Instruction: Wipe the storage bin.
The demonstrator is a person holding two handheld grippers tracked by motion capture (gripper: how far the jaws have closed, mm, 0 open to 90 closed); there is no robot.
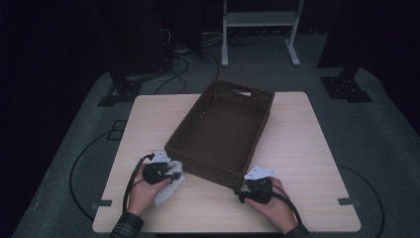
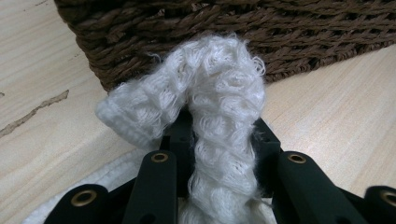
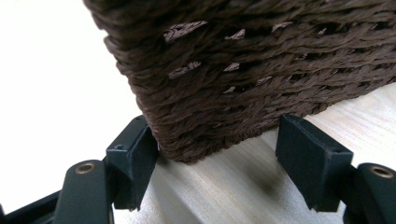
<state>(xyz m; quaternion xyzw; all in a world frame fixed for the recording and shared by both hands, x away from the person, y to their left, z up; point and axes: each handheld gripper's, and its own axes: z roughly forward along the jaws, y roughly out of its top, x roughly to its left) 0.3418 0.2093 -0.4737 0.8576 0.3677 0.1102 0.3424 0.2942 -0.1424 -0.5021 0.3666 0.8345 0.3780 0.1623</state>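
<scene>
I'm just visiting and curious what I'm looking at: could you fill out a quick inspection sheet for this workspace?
Surface: pale wooden table, with a dark scuff seen in the left gripper view.
Job's things: brown woven basket, set at an angle, nothing seen inside; white knitted cloth in front of its near left corner.
Clutter: nothing seen.
Grippers: left tool shut on the cloth; right tool open, its jaws either side of the basket's near right corner.
Cables: a black cable trails from each tool; more lie on the floor beyond.
Surroundings: grey floor, dark room, white frame at the back.
</scene>
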